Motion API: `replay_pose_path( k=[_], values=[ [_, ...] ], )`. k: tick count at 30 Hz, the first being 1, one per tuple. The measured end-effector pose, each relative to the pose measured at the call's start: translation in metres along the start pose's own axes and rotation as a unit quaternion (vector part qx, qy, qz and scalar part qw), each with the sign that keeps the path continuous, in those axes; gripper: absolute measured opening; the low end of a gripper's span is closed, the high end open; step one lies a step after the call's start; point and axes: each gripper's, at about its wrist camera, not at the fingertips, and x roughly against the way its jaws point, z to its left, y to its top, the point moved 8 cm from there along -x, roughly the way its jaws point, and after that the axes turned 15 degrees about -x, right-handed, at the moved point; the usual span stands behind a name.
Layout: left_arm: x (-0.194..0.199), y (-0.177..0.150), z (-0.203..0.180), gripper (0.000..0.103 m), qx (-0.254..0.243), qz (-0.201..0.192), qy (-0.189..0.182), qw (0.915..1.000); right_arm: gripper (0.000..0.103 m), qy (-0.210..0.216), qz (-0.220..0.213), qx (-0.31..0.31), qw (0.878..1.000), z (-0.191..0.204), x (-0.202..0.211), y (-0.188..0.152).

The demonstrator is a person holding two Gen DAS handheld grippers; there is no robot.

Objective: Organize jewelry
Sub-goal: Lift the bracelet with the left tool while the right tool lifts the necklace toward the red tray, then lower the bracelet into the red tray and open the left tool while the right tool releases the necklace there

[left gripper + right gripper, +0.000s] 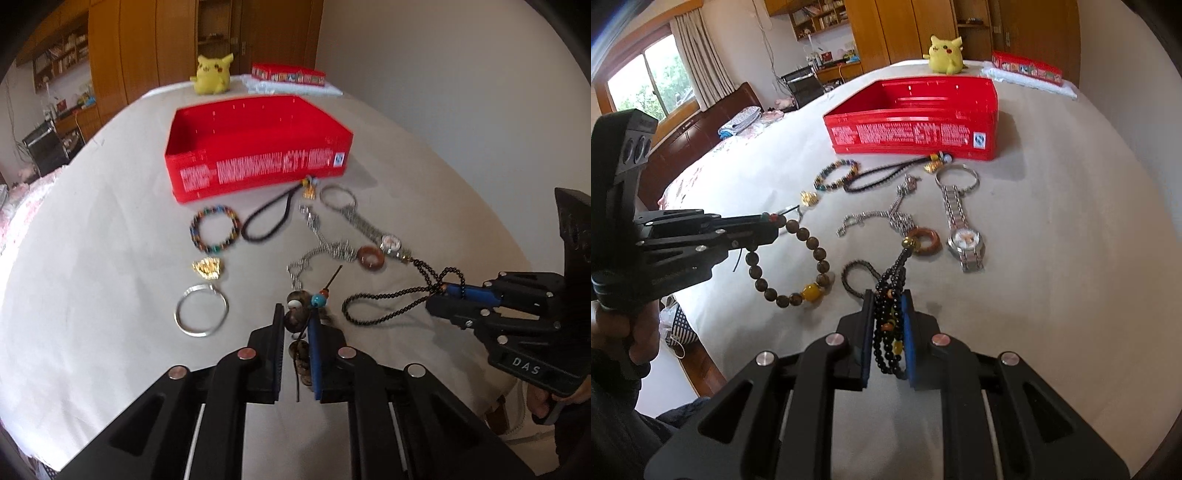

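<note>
A bedroom with wooden cupboards and a window holds a bed [110, 221] covered by a pale sheet, and all the jewelry lies on it. The red box [258, 147] sits open in the middle of the bed, and it is the landmark here. Behind the red box sits a yellow plush toy [212, 74], and next to that toy is a smaller red box [288, 75] on a folded white cloth.

Just in front of the red box lie a colourful bead bracelet [214, 229], a black cord loop [267, 221] with a small charm touching the box wall, and a thin silver ring [338, 197] joined to a silver watch [964, 236]. A bit farther from the red box are a silver chain [317, 254], a brown ring pendant [370, 257], a little gold piece [207, 268] and a plain silver bangle [201, 309].

The left gripper [297, 325] is nearest the camera, well away from the red box. Its fingers are clamped on a brown bead bracelet [801, 266], which has one yellow bead. In the right wrist view the bracelet hangs from the fingers in a loop, and its low end looks close to the sheet.

The right gripper [888, 314] is also on the near side, far from the red box. Its fingers are squeezed tight on a black bead necklace [886, 325]. A loop of the necklace trails on the sheet toward the brown ring pendant. A hand [631, 332] holds the handle of the left gripper.
</note>
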Motion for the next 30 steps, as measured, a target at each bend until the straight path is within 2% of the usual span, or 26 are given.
replay_pose_path(
  k=[12,24,30],
  values=[
    [0.023,0.032,0.016,0.012,-0.014,-0.032,0.014,0.9993,0.012,-0.01,-0.038,0.03,0.999,0.023,0.019,0.046],
    [0.023,0.065,0.056,0.012,-0.02,-0.039,0.027,0.9987,0.012,-0.027,-0.08,0.061,0.994,0.032,0.028,0.129],
    [0.021,0.097,0.081,0.012,-0.036,-0.046,0.04,0.9975,0.012,-0.03,-0.092,0.068,0.993,0.032,0.018,0.177]
  ],
)
